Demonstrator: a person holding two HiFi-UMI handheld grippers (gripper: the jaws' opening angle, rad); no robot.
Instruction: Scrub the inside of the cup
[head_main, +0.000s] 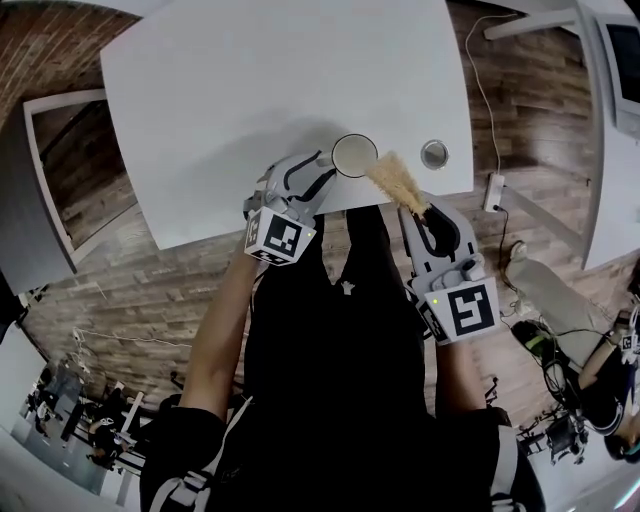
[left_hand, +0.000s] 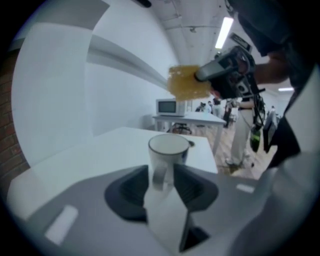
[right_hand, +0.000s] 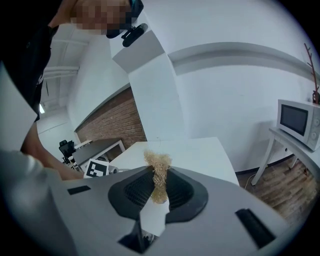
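Table, white, runs out ahead of and below both sets of jaws. We mark the left gripper at the table's near edge. In its own view the left gripper has its jaws apart, with the cup's handle standing between the pads. We see no pad pressing on it. The right gripper sits just to the right of the left one. Its jaws are clamped on the scrubber, whose frayed top pokes up past the fingertips.

The cup is white and stands upright on the table near the edge. It is straight ahead of the left jaws, mouth up and handle turned back toward them.

The scrubber is straw-coloured and fibrous, and sticks out ahead of the right jaws toward the cup. From the left gripper view it hangs above the cup, clear of the rim.

A small round thing lies on the table ahead of the right jaws, to the right of the cup. We can't tell what it is.
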